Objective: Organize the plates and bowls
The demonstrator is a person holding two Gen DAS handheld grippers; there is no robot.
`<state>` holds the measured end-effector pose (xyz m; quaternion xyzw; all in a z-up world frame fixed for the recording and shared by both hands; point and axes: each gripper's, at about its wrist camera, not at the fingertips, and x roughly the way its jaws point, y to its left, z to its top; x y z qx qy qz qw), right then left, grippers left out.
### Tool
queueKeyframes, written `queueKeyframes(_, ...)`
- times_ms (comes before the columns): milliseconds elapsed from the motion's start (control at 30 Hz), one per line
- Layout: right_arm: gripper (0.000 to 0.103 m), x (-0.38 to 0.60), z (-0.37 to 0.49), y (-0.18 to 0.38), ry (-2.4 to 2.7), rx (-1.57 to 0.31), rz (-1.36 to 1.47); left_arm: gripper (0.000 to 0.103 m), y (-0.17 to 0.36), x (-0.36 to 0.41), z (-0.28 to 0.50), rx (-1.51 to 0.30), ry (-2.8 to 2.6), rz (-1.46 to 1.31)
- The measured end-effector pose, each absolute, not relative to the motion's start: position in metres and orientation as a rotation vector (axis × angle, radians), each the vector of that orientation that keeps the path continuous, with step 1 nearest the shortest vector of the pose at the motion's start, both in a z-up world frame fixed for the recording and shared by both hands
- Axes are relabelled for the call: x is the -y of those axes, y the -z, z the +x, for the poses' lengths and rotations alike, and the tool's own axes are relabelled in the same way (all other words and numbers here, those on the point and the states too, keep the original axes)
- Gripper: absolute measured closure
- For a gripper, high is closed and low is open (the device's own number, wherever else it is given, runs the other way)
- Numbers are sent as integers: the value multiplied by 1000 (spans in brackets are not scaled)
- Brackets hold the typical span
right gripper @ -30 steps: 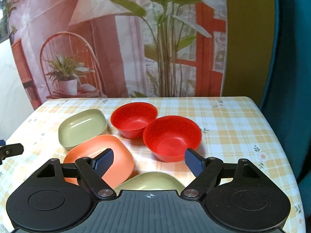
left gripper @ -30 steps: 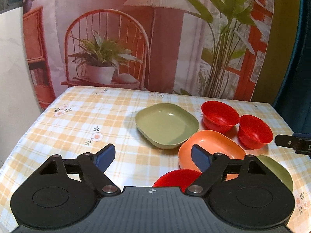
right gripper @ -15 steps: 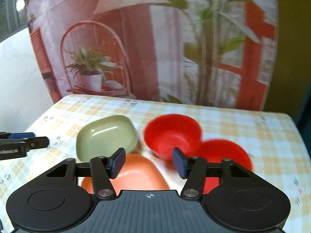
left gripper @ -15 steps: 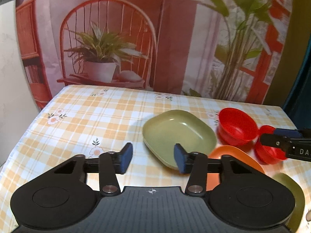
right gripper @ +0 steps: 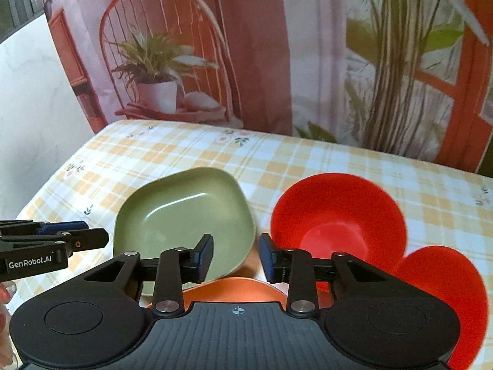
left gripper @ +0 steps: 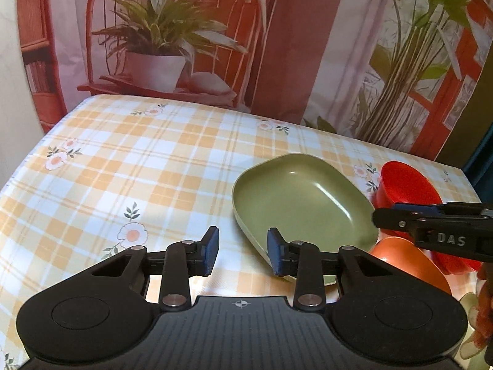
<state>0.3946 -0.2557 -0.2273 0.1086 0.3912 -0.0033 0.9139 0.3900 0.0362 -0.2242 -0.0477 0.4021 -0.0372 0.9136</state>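
Note:
A green plate (left gripper: 302, 203) (right gripper: 181, 215) lies on the checked tablecloth. My left gripper (left gripper: 243, 254) hovers at its near left rim, jaws closing, with only cloth and the rim's edge between the pads. My right gripper (right gripper: 236, 257) hangs over the gap between the green plate and a red bowl (right gripper: 339, 215), above an orange plate (right gripper: 228, 289); its jaws are closing too, gripping nothing. A second red bowl (right gripper: 446, 293) sits at the right. From the left wrist, the right gripper (left gripper: 382, 215) crosses in front of the red bowl (left gripper: 403, 185).
The table (left gripper: 123, 169) has bare checked cloth across its left and far parts. A printed backdrop (left gripper: 277, 46) hangs right behind the far edge. The left gripper (right gripper: 98, 237) reaches in from the left of the right wrist view. The orange plate (left gripper: 406, 262) touches the green one.
Both grippers moved forward and down toward the green plate, and both pairs of jaws narrowed a lot. The nearest red bowl and the second green plate dropped out of view.

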Motion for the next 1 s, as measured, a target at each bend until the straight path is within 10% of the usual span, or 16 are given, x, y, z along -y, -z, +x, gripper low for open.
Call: queueKeyframes(1000,95,253,416,251,63,-857,244,89,240,-33,397,-847,108,-150)
